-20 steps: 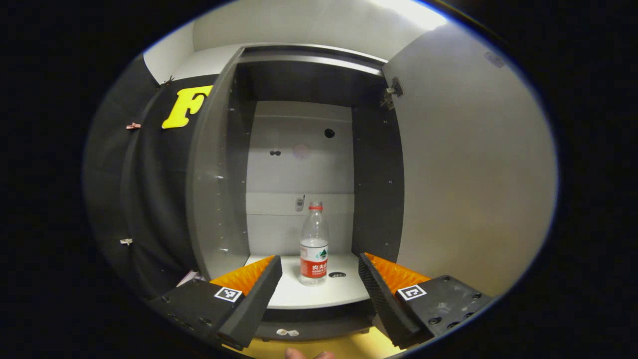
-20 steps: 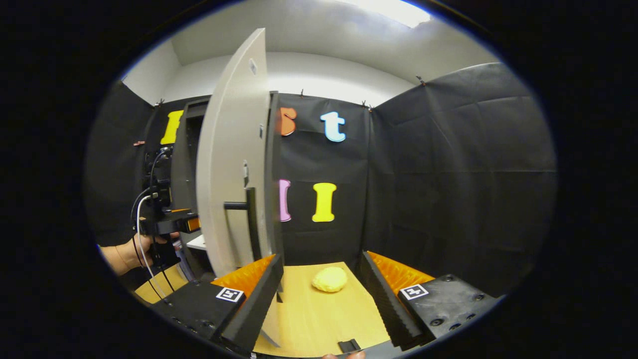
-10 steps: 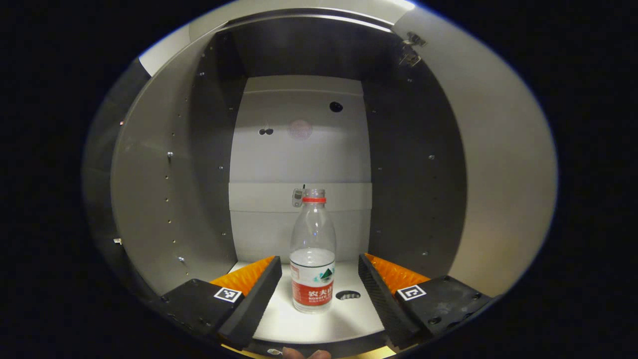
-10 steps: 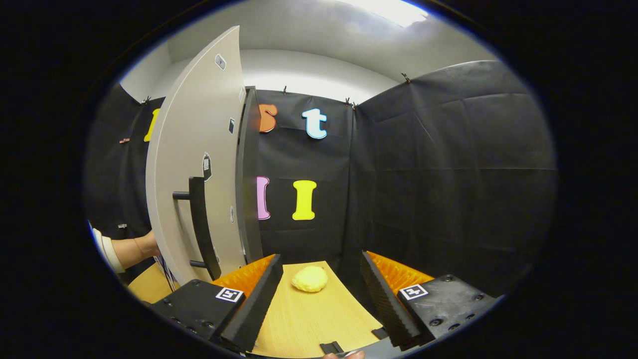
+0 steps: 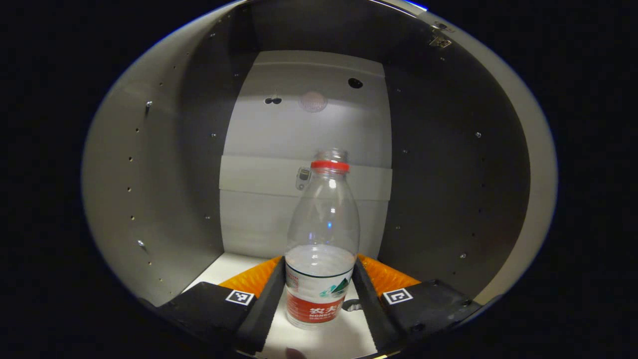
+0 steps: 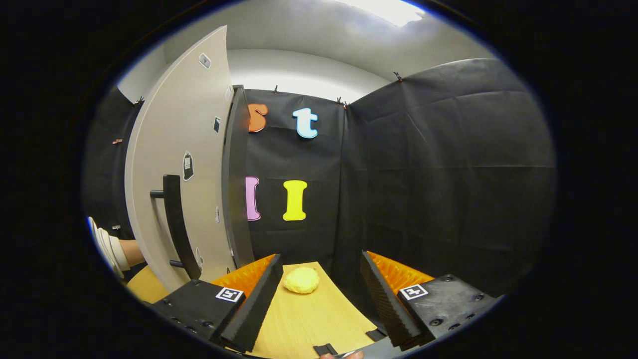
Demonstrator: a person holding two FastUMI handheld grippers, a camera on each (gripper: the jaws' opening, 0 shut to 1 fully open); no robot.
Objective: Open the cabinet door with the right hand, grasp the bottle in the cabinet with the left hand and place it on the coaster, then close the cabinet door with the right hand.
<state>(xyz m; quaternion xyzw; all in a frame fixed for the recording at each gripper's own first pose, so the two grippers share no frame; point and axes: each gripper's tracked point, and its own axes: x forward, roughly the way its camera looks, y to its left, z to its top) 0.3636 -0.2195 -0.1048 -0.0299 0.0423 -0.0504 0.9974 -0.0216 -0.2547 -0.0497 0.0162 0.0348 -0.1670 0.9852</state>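
- Standing upright on the pale cabinet shelf (image 5: 219,267), the bottle (image 5: 321,239) sits between the left gripper (image 5: 319,294)'s fingers in the left gripper view; both fingers look to touch its labelled lower part, though whether they press on it is hard to tell.
- Left of those jaws rises the cabinet's grey side wall (image 5: 149,189); behind the bottle is the back panel (image 5: 304,134), and right of the jaws the dark inner wall, with the door's pale edge cut off at the rim.
- The bottle's base is partly hidden by the fingers, and a small dark mark on the shelf beside it cannot be identified.
- In the right gripper view, a sleeve (image 6: 107,247) and part of an arm are cut off by the open cabinet door (image 6: 184,164), left of the jaws; its dark handle (image 6: 174,224) faces the camera.
- The right gripper (image 6: 319,294) hangs with jaws wide apart, holding nothing, over the wooden table (image 6: 309,319).
- Just ahead, between the fingers, lies a yellow coaster (image 6: 301,279), bare.
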